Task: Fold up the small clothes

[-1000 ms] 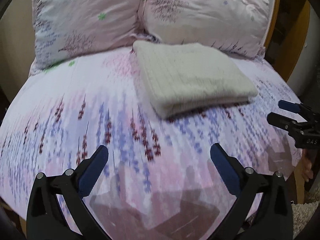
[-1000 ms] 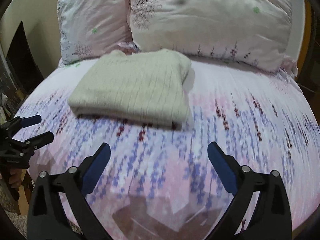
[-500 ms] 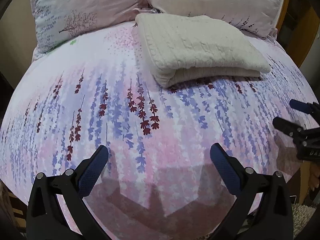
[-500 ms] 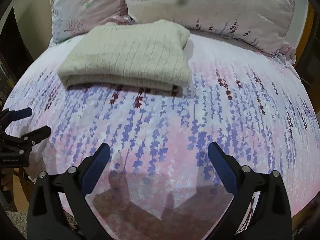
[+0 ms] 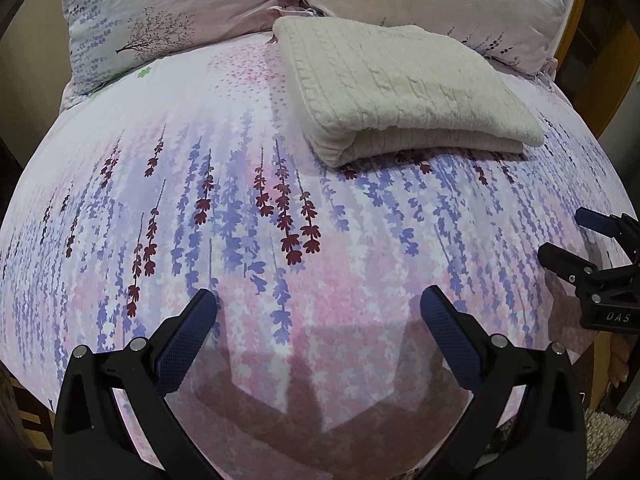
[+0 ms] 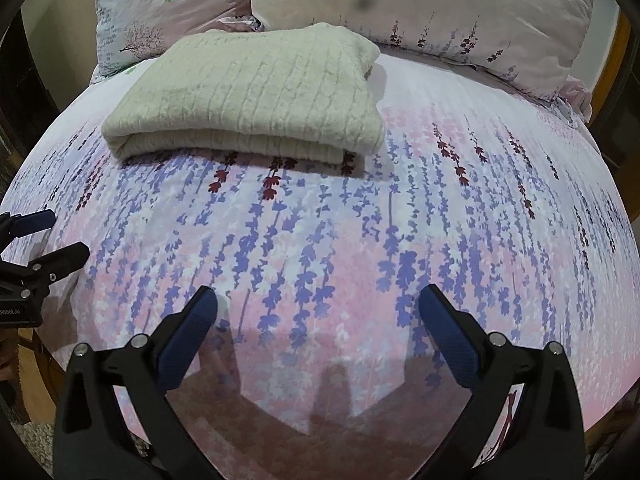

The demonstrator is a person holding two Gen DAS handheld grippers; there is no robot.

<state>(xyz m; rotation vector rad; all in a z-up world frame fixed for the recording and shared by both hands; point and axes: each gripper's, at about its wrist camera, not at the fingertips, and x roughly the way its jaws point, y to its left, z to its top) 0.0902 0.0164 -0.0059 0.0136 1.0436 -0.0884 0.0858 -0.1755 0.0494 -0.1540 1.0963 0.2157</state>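
A cream cable-knit sweater (image 5: pixel 396 88) lies folded into a neat rectangle on the bed, in front of the pillows; the right wrist view shows the same sweater (image 6: pixel 256 92) at upper left. My left gripper (image 5: pixel 318 308) hovers open over the near part of the bed, well short of the sweater, with nothing between its blue pads. My right gripper (image 6: pixel 318 308) is also open and empty above the near bedsheet. Each gripper appears at the edge of the other's view: the right one (image 5: pixel 568 236) and the left one (image 6: pixel 52 236).
The bed is covered with a pink sheet (image 5: pixel 240 220) printed with purple and dark red flower sprays. Two matching pillows (image 5: pixel 168 12) (image 6: pixel 420 0) lean against the headboard behind the sweater. A wooden bed frame (image 5: pixel 576 20) rises at the far right. The bed's near edge lies just below the grippers.
Both grippers have moved forward and lower over the bed, so the sweater and sheet appear closer. Both stayed open and the sweater has not moved.
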